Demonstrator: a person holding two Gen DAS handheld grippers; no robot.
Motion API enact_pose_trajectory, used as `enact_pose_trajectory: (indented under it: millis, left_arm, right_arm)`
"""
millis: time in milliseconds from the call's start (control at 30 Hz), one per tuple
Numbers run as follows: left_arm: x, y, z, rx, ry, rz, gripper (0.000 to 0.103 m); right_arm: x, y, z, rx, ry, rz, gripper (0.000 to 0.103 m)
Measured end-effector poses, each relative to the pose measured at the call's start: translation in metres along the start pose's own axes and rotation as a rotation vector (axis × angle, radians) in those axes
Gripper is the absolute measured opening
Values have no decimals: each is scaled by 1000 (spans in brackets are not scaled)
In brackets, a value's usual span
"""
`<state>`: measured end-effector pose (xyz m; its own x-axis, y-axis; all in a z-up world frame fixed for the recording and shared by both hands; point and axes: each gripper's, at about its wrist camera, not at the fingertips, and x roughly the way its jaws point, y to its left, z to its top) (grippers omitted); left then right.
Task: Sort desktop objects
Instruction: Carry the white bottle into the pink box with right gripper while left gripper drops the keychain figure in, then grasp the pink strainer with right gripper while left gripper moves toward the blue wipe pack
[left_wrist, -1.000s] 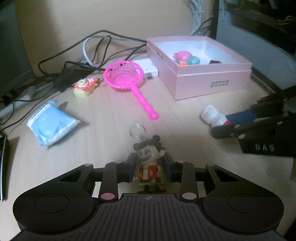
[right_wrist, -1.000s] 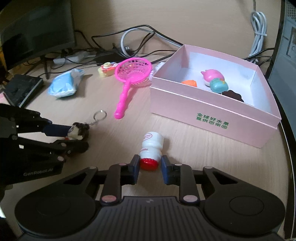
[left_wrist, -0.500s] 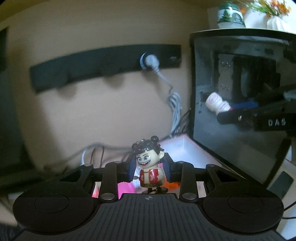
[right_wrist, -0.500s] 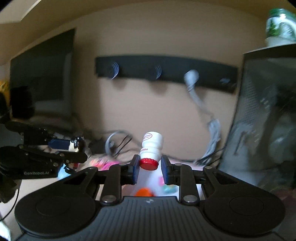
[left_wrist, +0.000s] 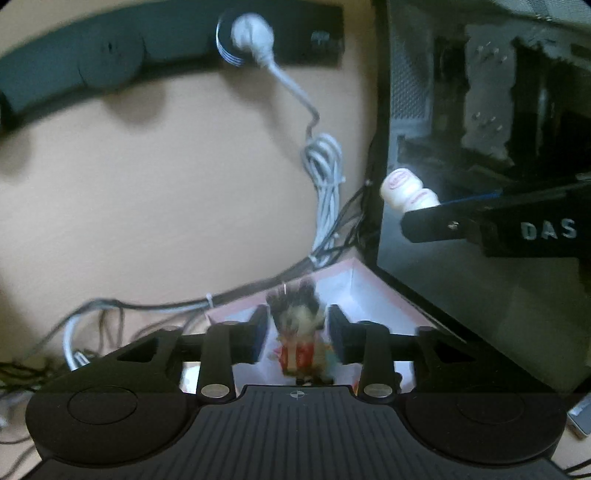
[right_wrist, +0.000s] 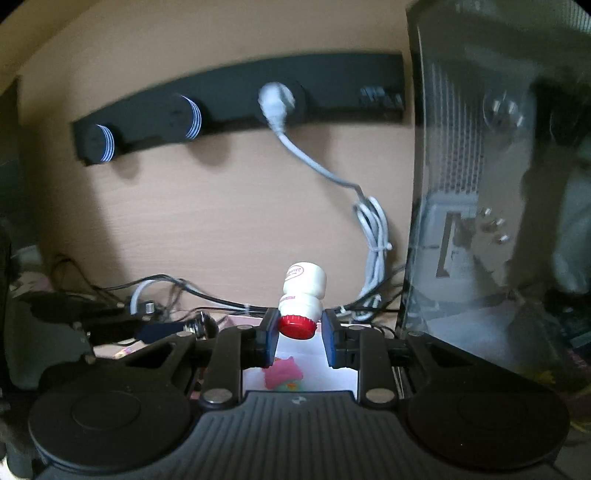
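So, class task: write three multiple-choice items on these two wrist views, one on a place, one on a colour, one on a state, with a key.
1. What lies below the left claw?
A. the open pink box
B. a keyboard
C. a sink

2. What colour is the cap of the small bottle?
A. green
B. red
C. yellow

3. What is between the fingers of the left claw?
A. nothing
B. a spoon
C. the doll figure

Key:
1 A, the box's white inside shows under the fingers.
2 B, the red cap sits between the blue pads of the right claw.
3 C, the blurred doll figure sits between the fingers, though they look apart from it.
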<state>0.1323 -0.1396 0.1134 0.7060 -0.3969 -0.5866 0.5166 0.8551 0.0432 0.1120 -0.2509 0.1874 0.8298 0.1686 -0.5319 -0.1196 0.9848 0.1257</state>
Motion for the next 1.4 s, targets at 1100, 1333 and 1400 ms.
enact_pose_trajectory:
  millis: [1100, 1333, 1400]
  left_arm:
    - [-142, 125, -170, -372, 124, 516, 102]
    - [-155, 131, -184, -429, 161, 406, 102]
    - [-155, 129, -186, -412, 162, 383, 102]
  right_arm:
    - [6, 162, -128, -426, 191, 167, 62]
    - [32, 182, -115, -443, 164, 143, 65]
    - [48, 192, -109, -436, 164, 144, 64]
